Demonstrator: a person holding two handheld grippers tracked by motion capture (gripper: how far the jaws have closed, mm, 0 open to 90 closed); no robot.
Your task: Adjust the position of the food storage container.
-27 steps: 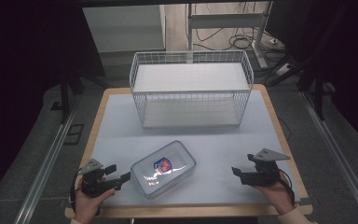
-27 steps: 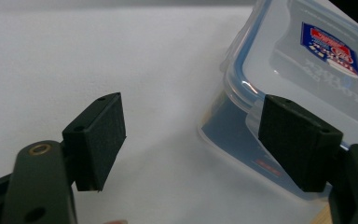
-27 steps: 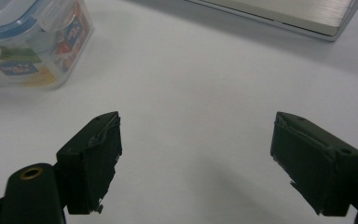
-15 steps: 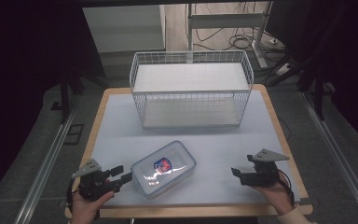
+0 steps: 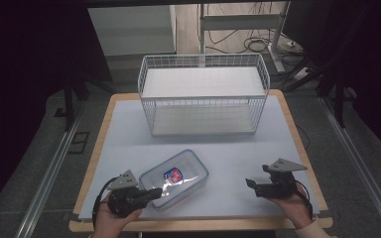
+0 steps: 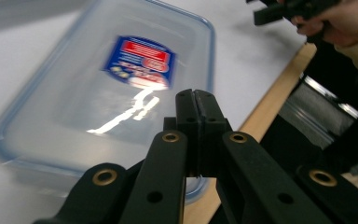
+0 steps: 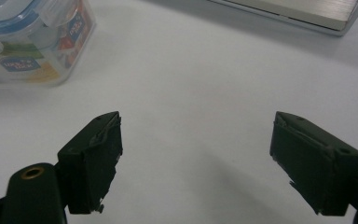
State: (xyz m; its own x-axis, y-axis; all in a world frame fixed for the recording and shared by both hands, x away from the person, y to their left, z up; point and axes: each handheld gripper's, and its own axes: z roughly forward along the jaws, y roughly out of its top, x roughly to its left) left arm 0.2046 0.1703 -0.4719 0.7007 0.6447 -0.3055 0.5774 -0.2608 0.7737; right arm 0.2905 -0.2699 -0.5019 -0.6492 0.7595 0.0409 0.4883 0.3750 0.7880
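A clear plastic container (image 5: pixel 174 178) with a blue-rimmed lid and a red and blue label lies flat on the white table top, near the front. My left gripper (image 5: pixel 155 193) is shut with nothing between its jaws. Its tips are at the container's near left corner. In the left gripper view the closed jaws (image 6: pixel 196 97) hover over the lid (image 6: pixel 98 88); whether they touch it is unclear. My right gripper (image 5: pixel 251 185) is held low at the front right, a good way from the container. Its jaws (image 7: pixel 196 158) stand wide open over bare table, the container (image 7: pixel 32 37) lying ahead to their left.
A white wire basket (image 5: pixel 203 94) stands at the back middle of the table, its open top facing up. Its base edge (image 7: pixel 298 14) lies ahead of the right gripper. The table's wooden front edge (image 5: pixel 203 225) runs just behind both hands.
My left gripper has moved right, from the front left corner up to the container's near corner. The right gripper and the container have stayed where they were.
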